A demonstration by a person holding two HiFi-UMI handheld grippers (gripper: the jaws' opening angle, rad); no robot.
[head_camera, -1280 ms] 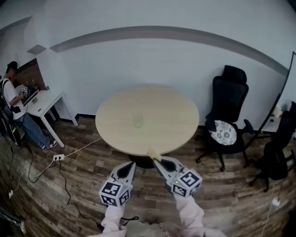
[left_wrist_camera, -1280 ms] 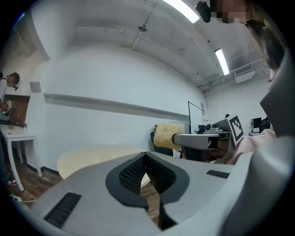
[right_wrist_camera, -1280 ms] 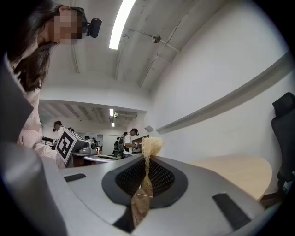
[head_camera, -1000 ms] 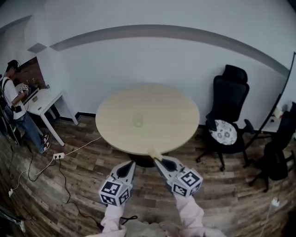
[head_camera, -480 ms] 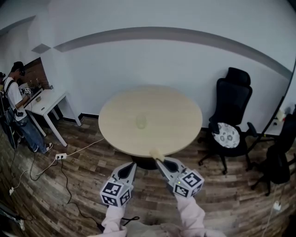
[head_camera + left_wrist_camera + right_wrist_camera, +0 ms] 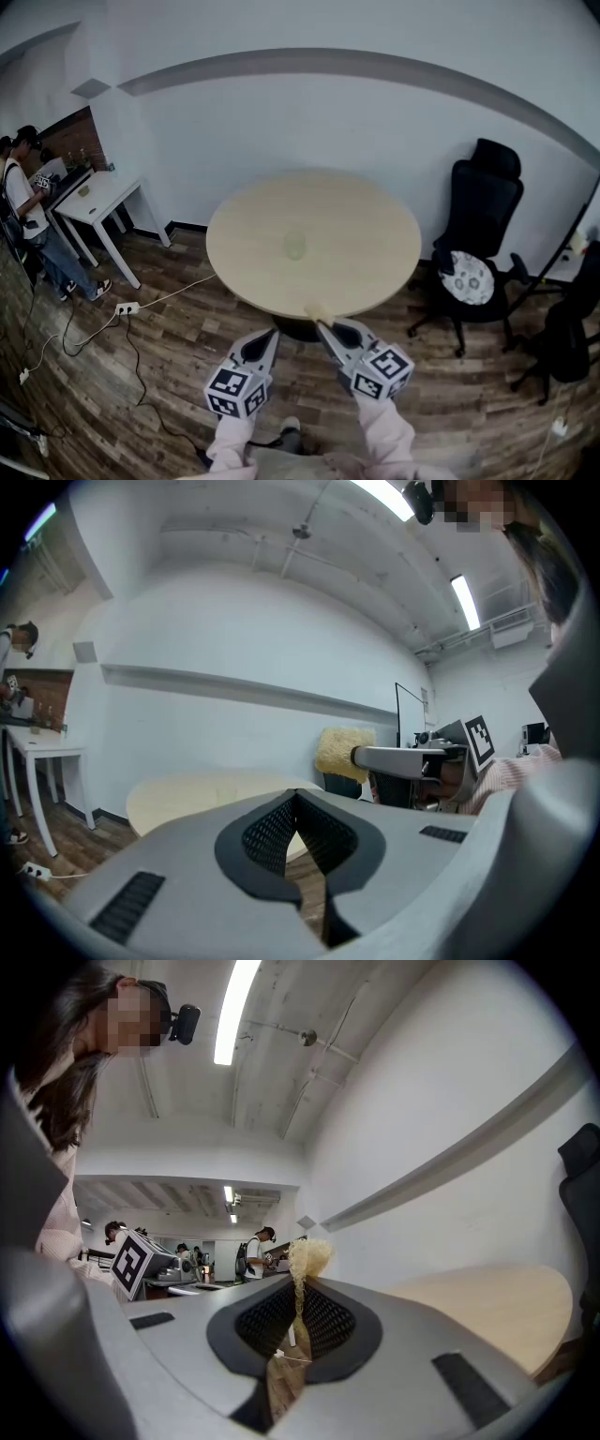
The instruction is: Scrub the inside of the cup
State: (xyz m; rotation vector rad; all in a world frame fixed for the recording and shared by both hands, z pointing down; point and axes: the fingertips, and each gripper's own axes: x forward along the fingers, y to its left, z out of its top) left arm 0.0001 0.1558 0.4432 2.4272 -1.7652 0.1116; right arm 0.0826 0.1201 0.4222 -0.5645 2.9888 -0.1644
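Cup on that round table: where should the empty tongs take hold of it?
Probably its side wall, coming level from the near left: the cup seems upright, alone on the table, and its mouth must stay open for the sponge.

Ahead of me at 12 o'clock stands the round pale-wood table [image 6: 356,253]. Only the small pale cup [image 6: 295,246] rests on its top, upright, a little toward 9 o'clock from the centre. The plank floor [image 6: 169,366] under it carries a black office chair [image 6: 480,246] at the table's 3 o'clock.
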